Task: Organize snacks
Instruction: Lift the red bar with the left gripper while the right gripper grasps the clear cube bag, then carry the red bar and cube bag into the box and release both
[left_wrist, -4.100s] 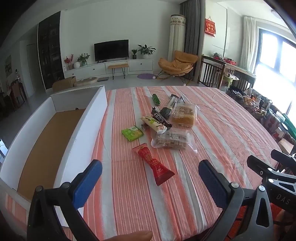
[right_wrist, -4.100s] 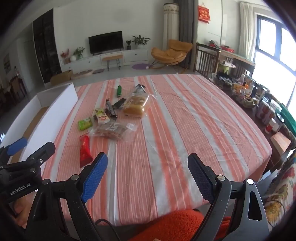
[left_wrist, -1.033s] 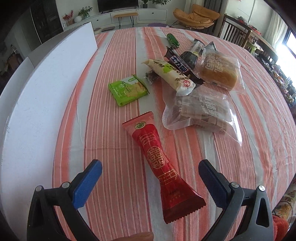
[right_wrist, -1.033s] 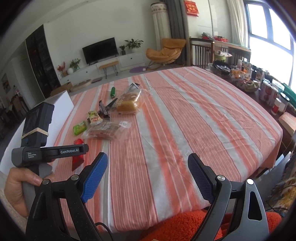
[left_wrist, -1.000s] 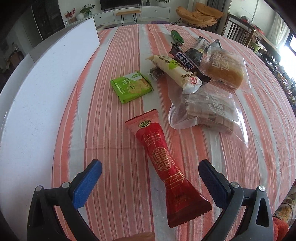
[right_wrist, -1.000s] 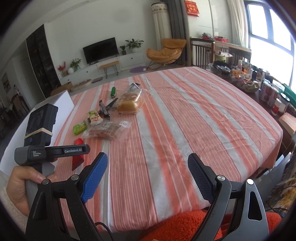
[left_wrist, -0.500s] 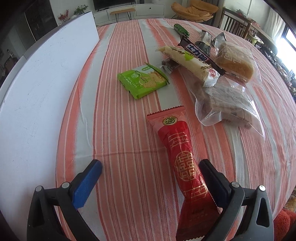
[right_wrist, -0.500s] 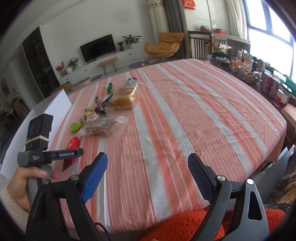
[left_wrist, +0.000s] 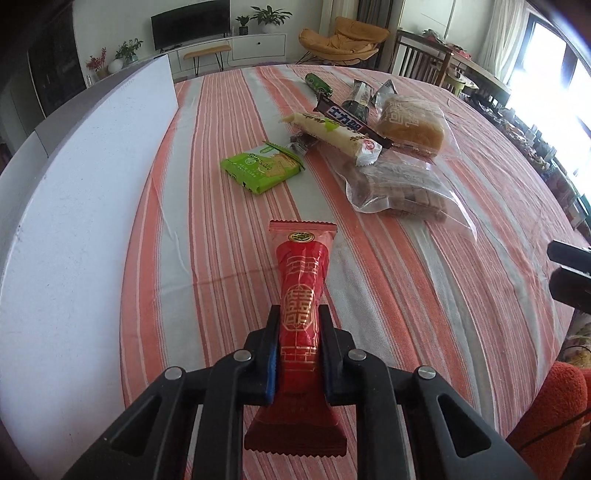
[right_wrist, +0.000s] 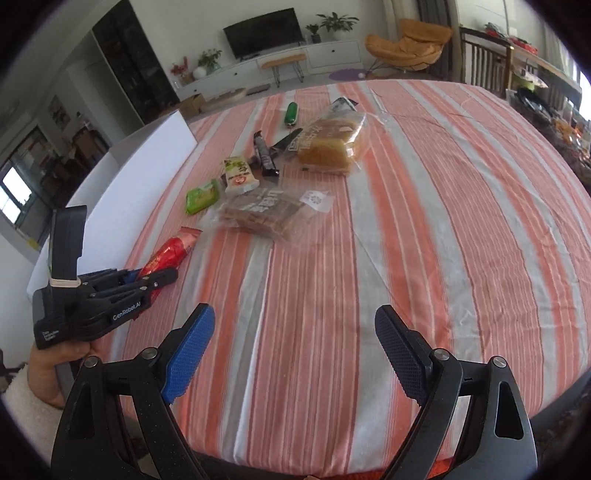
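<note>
A long red snack packet (left_wrist: 301, 288) with gold print lies along the striped tablecloth, and my left gripper (left_wrist: 298, 317) is shut on its lower half. From the right wrist view the same red packet (right_wrist: 168, 254) sticks out of the left gripper (right_wrist: 162, 277), held by a hand at the left edge. My right gripper (right_wrist: 291, 332) stands open above bare cloth near the table's front edge, with nothing between its fingers. Further back lie a green biscuit pack (left_wrist: 260, 168), a cream bar (left_wrist: 334, 134), a dark bar (left_wrist: 351, 120), a clear bag of brown biscuits (left_wrist: 399, 184) and a bagged bread loaf (left_wrist: 410, 123).
A big white box wall (left_wrist: 85, 206) rises along the left side of the table. A small green packet (left_wrist: 318, 83) and dark wrappers (left_wrist: 360, 94) lie at the far end of the pile. The striped tablecloth (right_wrist: 443, 221) stretches to the right. Chairs stand past the far edge.
My left gripper slid forward over the red packet and shut on it. The right gripper swung lower and leftwards towards the table, still open.
</note>
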